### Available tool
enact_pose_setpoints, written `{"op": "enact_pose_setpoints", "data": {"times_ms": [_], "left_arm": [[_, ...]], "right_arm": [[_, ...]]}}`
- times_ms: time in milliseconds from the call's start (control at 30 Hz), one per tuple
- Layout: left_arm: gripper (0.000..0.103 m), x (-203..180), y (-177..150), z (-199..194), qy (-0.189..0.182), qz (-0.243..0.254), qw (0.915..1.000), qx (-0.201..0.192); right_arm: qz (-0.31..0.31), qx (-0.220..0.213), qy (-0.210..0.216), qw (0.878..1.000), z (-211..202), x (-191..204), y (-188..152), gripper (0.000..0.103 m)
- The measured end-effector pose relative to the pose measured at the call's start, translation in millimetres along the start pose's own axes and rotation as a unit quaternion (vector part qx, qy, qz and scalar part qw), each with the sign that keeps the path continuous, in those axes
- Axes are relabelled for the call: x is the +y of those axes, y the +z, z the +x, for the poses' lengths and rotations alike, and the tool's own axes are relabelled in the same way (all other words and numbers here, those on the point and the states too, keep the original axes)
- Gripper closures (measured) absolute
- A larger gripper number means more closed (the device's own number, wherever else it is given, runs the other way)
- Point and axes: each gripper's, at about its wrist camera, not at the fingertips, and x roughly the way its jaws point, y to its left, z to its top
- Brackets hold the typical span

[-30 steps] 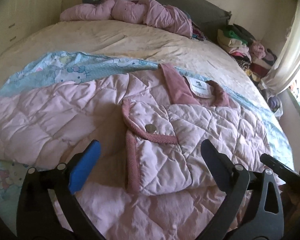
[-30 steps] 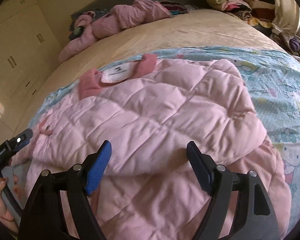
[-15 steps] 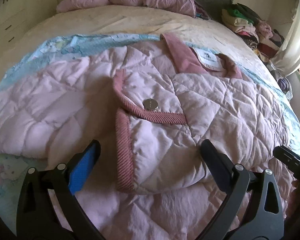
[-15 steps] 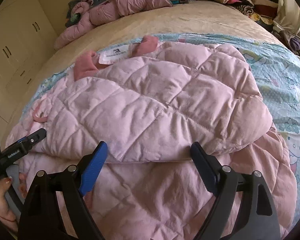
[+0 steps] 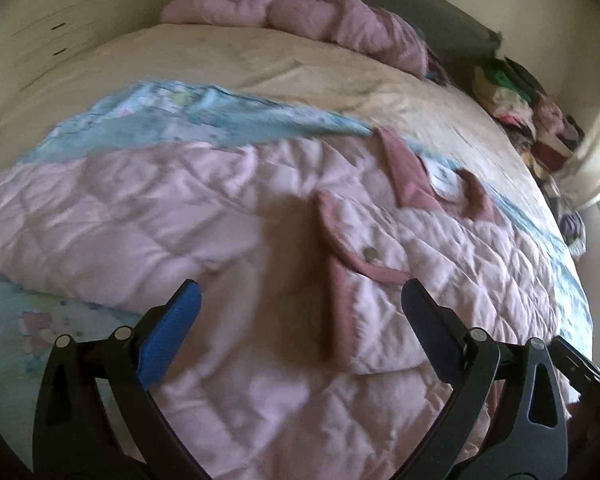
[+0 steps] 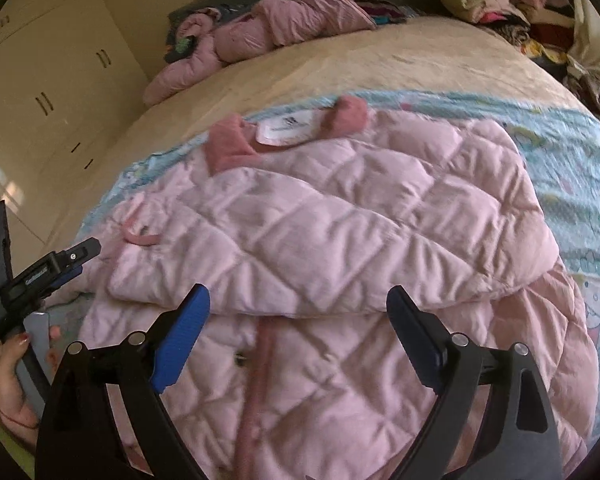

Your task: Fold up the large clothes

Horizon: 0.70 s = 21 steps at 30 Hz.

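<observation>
Up front in the left wrist view, the left gripper [image 5: 300,300] hangs over the jacket [image 5: 180,220] with its jaws spread wide and nothing between them. The pink quilted jacket lies flat on the bed [image 5: 260,68], on top of a pale blue sheet [image 5: 204,116]. A sleeve [image 5: 380,288] with a darker ribbed cuff and a metal snap [image 5: 369,255] is folded in across the body. The collar [image 5: 408,176] points toward the far side, with a white label [image 5: 444,178] inside it. Beyond, a second pink garment [image 5: 320,20] is bunched at the head of the bed, and a pile of clothes [image 5: 516,100] sits at the far right. The picture is blurred, so fine detail is lost.

Next, in the right wrist view, the right gripper [image 6: 296,312] is above the jacket's lower part; its jaws are opening, already wide, and no cloth is between the pads. A folded-over panel [image 6: 340,220] of the jacket lies just ahead of the fingertips, and below it runs the darker front edge [image 6: 260,360]. At the left edge a hand [image 6: 16,384] holds the other gripper's handle. A cream wardrobe [image 6: 40,92] stands beyond the bed.
</observation>
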Motion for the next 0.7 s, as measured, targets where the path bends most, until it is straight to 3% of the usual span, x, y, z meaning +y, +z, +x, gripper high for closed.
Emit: {"op": "enact_pose_setpoints", "data": {"times_ms": [267,700], "left_arm": [[0.009,44,13,-26,0.046,-0.046,0.9968,-0.045],[0.009,106,21,-44,0.087,-0.120,0.9864,-0.070]], "right_arm": [[-0.033,-0.020,0.021,0.999,-11,46,13,0.008],[-0.073,-0.029,0.062,0.995,-4,116,32,0.007]]}}
